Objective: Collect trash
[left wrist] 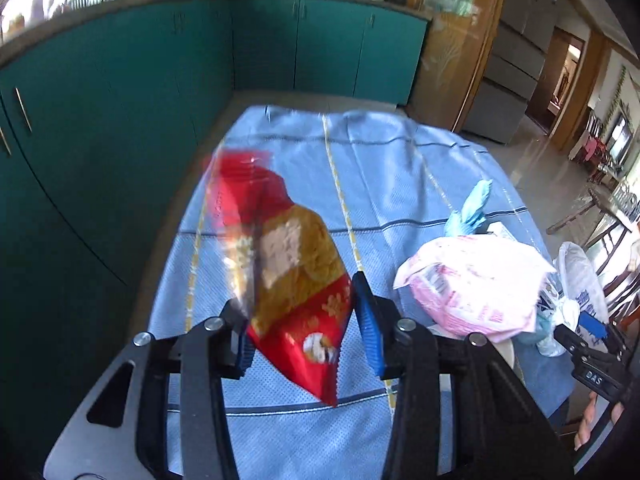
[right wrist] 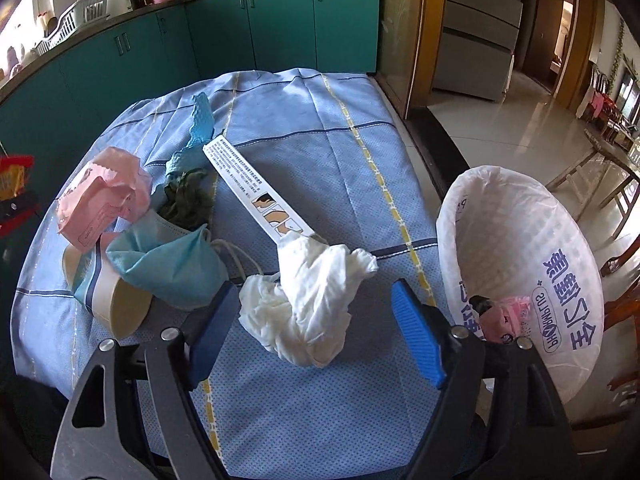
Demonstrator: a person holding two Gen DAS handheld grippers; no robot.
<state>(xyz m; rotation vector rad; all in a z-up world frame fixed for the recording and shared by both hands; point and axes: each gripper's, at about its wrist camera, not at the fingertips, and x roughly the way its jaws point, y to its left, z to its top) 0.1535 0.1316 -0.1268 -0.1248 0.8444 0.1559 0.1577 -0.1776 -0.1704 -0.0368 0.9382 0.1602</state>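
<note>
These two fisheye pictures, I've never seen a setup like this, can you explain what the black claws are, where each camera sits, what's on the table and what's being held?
No robot here: a person carries a handheld two-finger gripper in each hand, each with a camera looking forward along its fingers.

The left wrist view shows the left gripper closed on a red and yellow snack bag, lifted off the blue tablecloth.

The right wrist view shows the right gripper, open, with a crumpled white tissue lying between its fingers, not gripped. Also on the cloth: a pink packet, a blue face mask, a paper cup on its side, a printed white strip and a blue glove. At the right stands a white trash bag, open, with some trash inside.
</note>
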